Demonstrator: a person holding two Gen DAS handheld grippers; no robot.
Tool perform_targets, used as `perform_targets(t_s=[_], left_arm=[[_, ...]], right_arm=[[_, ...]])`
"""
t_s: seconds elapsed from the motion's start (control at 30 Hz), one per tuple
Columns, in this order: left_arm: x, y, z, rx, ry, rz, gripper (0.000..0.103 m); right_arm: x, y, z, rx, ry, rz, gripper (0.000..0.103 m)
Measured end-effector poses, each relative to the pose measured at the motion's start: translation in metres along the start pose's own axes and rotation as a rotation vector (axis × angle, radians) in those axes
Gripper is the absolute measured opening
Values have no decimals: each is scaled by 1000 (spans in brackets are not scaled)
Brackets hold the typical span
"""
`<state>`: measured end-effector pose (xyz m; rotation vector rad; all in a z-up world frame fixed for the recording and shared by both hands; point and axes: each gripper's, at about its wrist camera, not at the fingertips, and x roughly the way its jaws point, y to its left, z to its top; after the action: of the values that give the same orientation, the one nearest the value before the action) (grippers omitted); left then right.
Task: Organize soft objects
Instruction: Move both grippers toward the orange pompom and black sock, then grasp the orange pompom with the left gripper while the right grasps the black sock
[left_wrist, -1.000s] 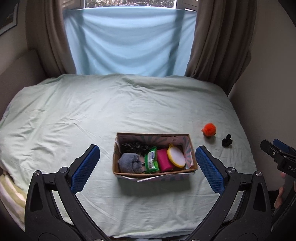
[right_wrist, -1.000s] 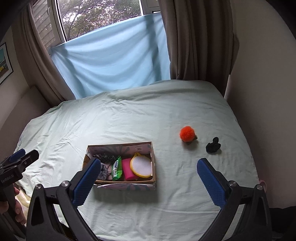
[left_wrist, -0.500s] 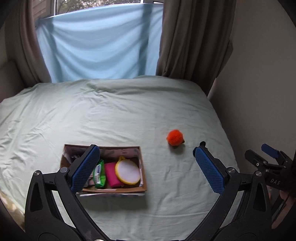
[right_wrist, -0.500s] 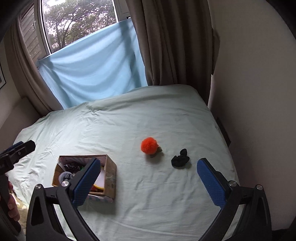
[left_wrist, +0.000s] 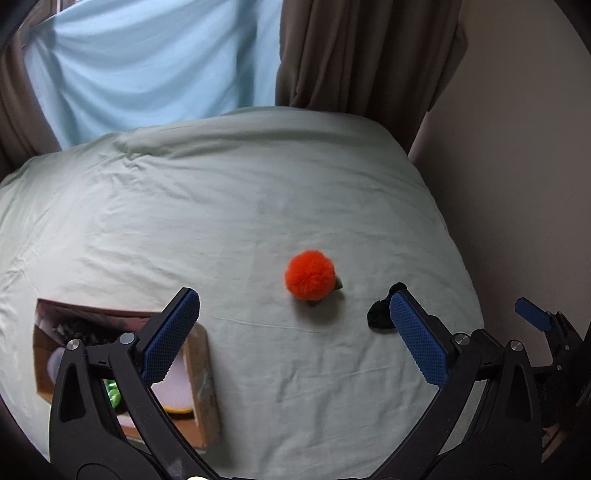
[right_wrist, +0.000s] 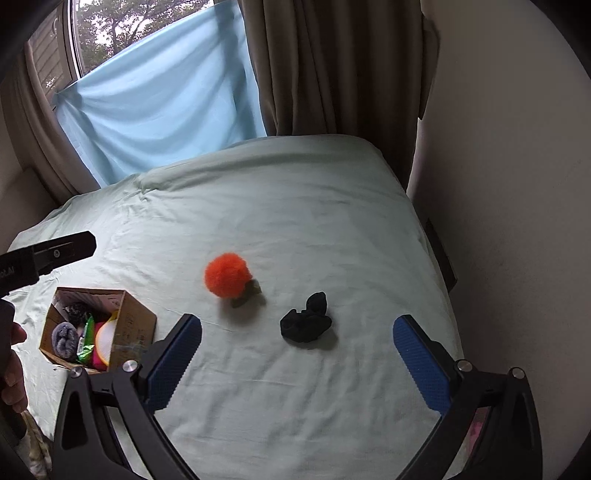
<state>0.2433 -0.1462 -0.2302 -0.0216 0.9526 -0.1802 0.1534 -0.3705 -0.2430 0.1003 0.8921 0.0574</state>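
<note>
While both grippers gape empty, the left gripper (left_wrist: 291, 325) half-hides the black scrunchie (left_wrist: 378, 317).

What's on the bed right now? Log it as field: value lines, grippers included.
surface: bed sheet, pale green, wrinkled
box: cardboard box, holds several soft items
loose item 1: orange pom-pom, on sheet, outside box
loose item 2: black scrunchie, on sheet, right of pom-pom
left gripper: open, empty
right gripper: open, empty, scrunchie lies ahead of it
</note>
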Motion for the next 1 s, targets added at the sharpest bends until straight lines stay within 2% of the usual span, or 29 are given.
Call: perform_targets(t_s=[0.23, 0.37, 0.47, 0.53, 0.67, 0.83, 0.9, 1.0], left_arm=[[108, -11, -7, 12, 46, -32, 103], [157, -14, -11, 21, 68, -42, 102], [187, -14, -15, 18, 94, -39, 100], [203, -12, -16, 12, 116, -36, 94], [225, -9, -16, 5, 129, -27, 89], [243, -10, -20, 25, 165, -47, 56], [245, -12, -20, 38, 172, -53, 49], [245, -17, -22, 71, 172, -45, 43]], right_arm=[[79, -9, -18, -13, -6, -9, 103], [123, -7, -28, -40, 10, -12, 103], [150, -3, -32, -71, 31, -20, 103], [169, -3, -35, -83, 54, -29, 102], [191, 0, -41, -103, 78, -30, 94], [211, 0, -48, -103, 127, -51, 77], [212, 0, -51, -106, 122, -61, 76], [209, 1, -52, -113, 110, -76, 66]])
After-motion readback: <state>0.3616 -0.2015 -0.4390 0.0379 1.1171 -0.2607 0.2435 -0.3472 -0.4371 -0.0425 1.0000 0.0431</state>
